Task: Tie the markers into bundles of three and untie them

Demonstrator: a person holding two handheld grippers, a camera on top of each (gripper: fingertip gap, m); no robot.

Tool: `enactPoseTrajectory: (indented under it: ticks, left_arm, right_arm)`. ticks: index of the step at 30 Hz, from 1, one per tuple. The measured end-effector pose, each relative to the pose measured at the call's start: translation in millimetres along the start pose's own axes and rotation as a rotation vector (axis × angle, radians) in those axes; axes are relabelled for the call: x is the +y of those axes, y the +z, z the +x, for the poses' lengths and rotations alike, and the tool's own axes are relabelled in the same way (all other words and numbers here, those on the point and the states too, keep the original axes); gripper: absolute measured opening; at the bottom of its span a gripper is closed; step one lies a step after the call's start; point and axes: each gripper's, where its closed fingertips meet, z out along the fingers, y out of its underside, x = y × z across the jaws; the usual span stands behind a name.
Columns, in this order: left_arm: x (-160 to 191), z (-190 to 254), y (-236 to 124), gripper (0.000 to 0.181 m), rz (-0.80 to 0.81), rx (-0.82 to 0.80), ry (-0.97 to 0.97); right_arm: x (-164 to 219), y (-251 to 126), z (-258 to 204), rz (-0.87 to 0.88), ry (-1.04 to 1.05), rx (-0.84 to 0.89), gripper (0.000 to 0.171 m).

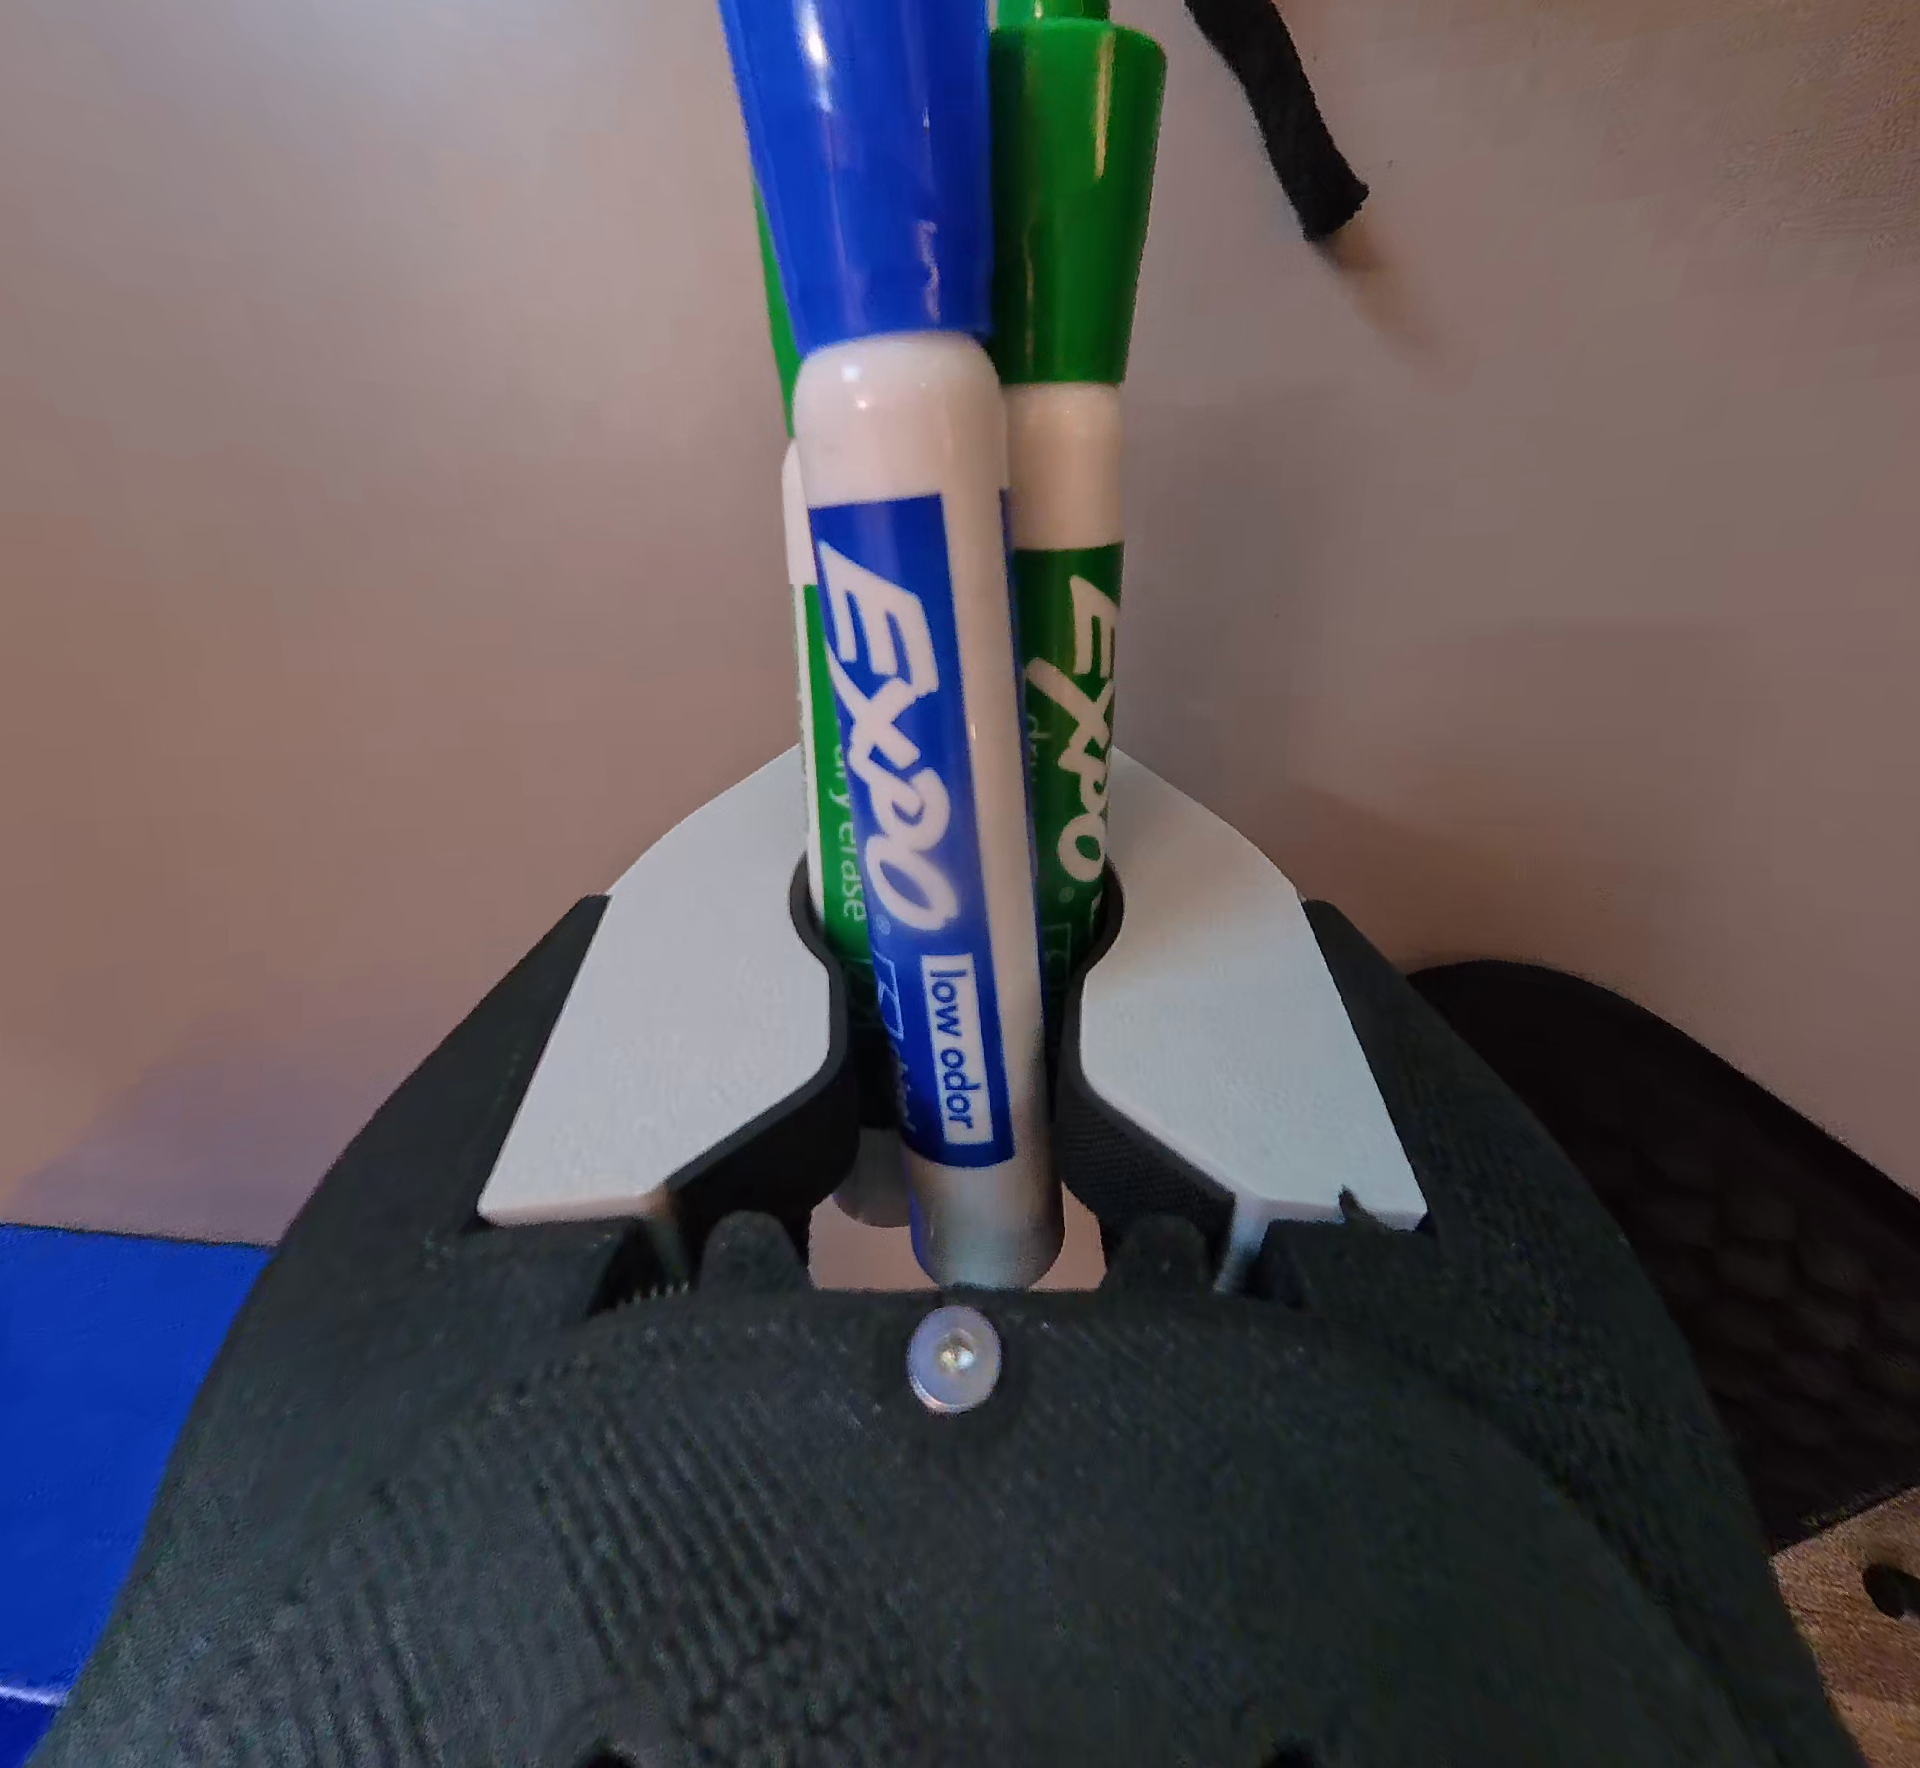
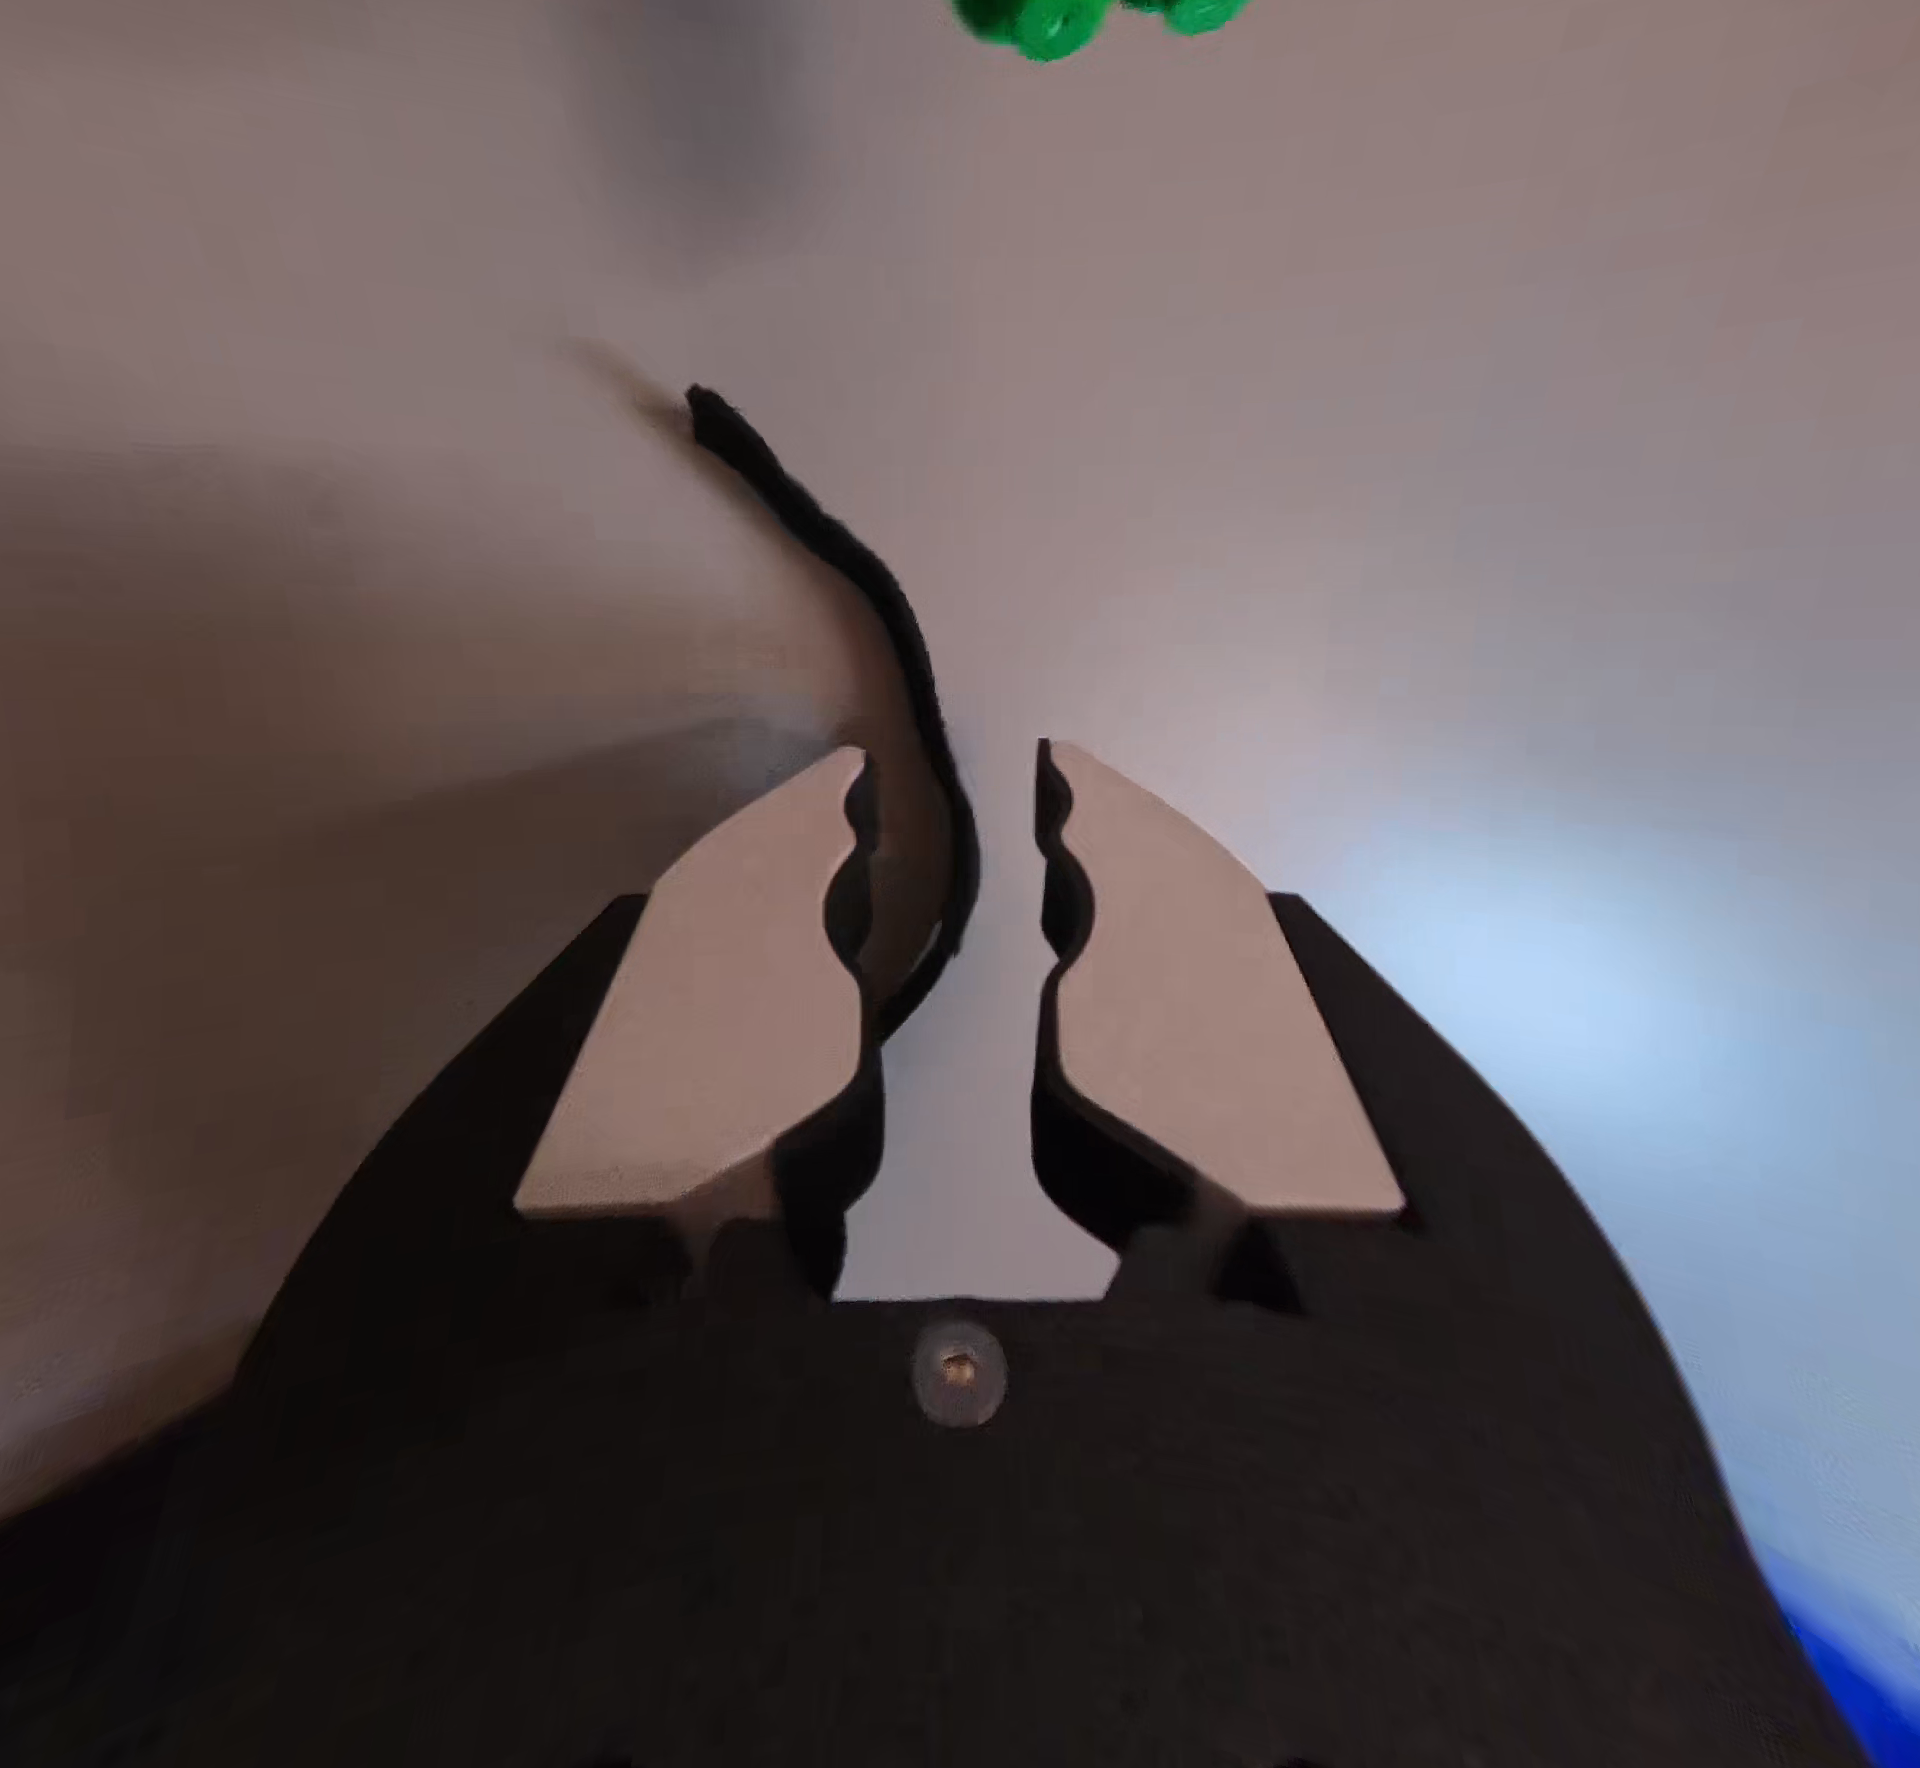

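So at this point my left gripper (image 1: 954, 897) was clamped down on the three markers, jaws closed in tight around the barrels with the caps pointing away from the camera. The blue marker (image 1: 904, 638) sat on top in front, one green marker (image 1: 1070, 513) right beside it on the right, and the second green marker (image 1: 805, 762) was mostly hidden behind the blue one on the left, just a sliver showing.

My right gripper (image 2: 954, 835) had its jaws partway apart, not gripping anything. The black cord (image 2: 883, 617) ran up through the gap between the fingers, passing near the left finger, though I couldn't tell if it was touching, then curved off to a loose frayed end over the pale tabletop (image 2: 1455, 471). From that camera the marker caps were poking in at the top edge, pretty blurry, well apart from the cord's end.
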Motion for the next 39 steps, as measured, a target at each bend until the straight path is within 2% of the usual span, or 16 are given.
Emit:
enactPoseTrajectory:
  ticks: [2,5,8,10,12,14,23,27,30,33,36,39]
  left_arm:
    - [3.1,-0.4,-1.4,0.043,-0.002,-0.004,-0.007]
    - [10.8,-2.0,-3.3,0.043,-0.008,-0.009,-0.026]
    - [19.6,-5.9,-4.0,0.043,-0.017,-0.010,-0.053]
    - [24.1,-9.3,-3.7,0.043,-0.021,-0.012,-0.071]
    - [26.9,-11.1,-2.6,0.043,-0.022,-0.011,-0.085]
    - [29.3,-11.6,-0.7,0.043,-0.027,-0.006,-0.095]
    - [27.2,-10.1,7.0,0.043,-0.042,0.023,-0.101]
    - [20.3,-10.6,7.2,0.043,-0.036,0.025,-0.090]
    - [15.9,-9.9,7.7,0.043,-0.033,0.028,-0.075]
    - [12.4,-9.0,7.8,0.043,-0.029,0.029,-0.055]
    - [10.2,-8.5,7.2,0.043,-0.025,0.028,-0.033]
    - [8.9,-7.9,7.6,0.043,-0.018,0.027,-0.012]
  right_arm:
    - [0.7,12.0,3.0,-0.054,-0.144,-0.011,0.004]
    - [-28.1,5.4,23.5,0.067,-0.389,0.099,0.002]
    - [-70.3,-20.5,56.2,0.269,-0.788,0.427,0.002]
    - [-78.3,-19.8,64.5,0.272,-1.000,0.598,0.003]
    - [-74.3,-2.6,53.2,0.298,-1.093,0.624,0.003]
    - [-63.3,15.6,38.7,0.318,-1.106,0.580,0.003]
    - [-25.8,26.7,4.7,0.339,-0.857,0.223,0.005]
    - [-13.1,16.4,-9.7,0.301,-0.720,0.064,0.017]
    - [-3.9,2.6,-18.7,0.258,-0.462,-0.052,0.034]
    - [-10.5,-19.3,-20.5,0.310,-0.098,-0.075,0.036]
    - [-10.7,-32.2,-23.6,0.336,0.241,-0.046,0.044]
    - [-6.3,-38.7,-27.0,0.367,0.395,0.034,0.052]
